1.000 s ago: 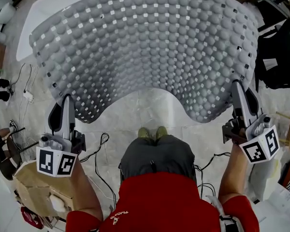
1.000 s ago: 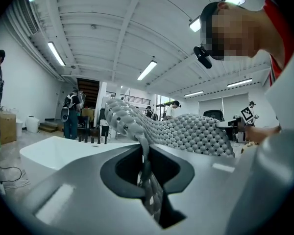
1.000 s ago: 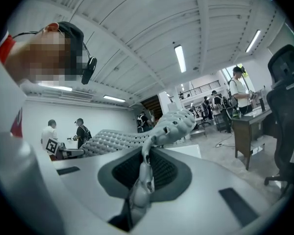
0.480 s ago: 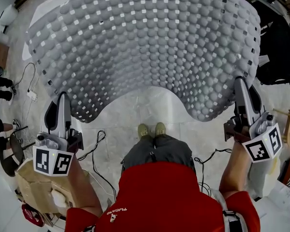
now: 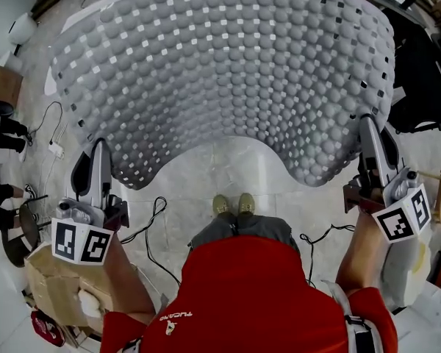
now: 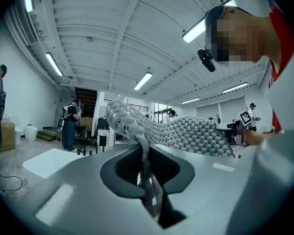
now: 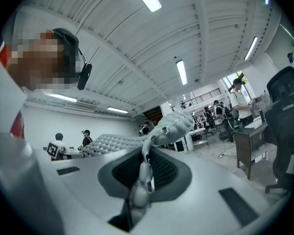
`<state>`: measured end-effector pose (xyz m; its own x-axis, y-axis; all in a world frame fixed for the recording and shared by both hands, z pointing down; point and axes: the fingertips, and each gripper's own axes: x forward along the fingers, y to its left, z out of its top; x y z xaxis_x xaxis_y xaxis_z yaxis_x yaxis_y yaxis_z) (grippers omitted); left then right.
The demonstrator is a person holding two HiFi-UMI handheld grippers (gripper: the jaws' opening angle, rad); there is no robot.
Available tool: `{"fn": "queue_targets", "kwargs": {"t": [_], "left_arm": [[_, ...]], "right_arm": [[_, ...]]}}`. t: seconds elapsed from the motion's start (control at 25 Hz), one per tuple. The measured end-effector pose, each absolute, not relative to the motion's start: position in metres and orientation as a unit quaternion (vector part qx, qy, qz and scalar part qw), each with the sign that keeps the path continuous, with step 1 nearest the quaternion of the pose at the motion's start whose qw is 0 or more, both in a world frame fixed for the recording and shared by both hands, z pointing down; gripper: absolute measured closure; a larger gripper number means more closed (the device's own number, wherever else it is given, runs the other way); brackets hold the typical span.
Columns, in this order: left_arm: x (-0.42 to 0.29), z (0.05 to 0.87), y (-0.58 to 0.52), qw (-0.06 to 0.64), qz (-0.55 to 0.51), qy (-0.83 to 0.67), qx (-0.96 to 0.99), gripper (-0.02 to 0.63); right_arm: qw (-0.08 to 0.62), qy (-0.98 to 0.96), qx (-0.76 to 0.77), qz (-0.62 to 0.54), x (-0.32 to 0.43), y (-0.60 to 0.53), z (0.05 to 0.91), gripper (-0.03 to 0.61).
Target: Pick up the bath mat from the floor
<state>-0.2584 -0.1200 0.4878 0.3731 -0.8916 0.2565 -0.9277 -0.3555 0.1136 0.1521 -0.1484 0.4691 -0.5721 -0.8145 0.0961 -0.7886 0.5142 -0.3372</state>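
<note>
Bath mat [image 5: 228, 72]: one big grey bumpy mat, up off the floor [image 5: 228, 166] and pinched at its two near corners.
It spreads out in front of two grippers. The left gripper [image 5: 99, 151] has its jaws squeezed on the mat's left corner, which sticks up between them. The right gripper [image 5: 370, 127] pinches the right corner the same way.

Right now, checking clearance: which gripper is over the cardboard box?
The left gripper: the cardboard box lies just beneath it; the right gripper holds the bath mat's opposite corner.
</note>
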Motion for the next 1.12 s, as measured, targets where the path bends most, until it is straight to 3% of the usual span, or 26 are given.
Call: {"fn": "queue_targets", "kwargs": {"t": [1.12], "left_arm": [[-0.256,0.493,-0.124,0.111,0.054,-0.547,0.828,0.574]], "right_arm": [[0.041,0.871,-0.466,-0.15,0.156,-0.147,0.472,0.543]]}}
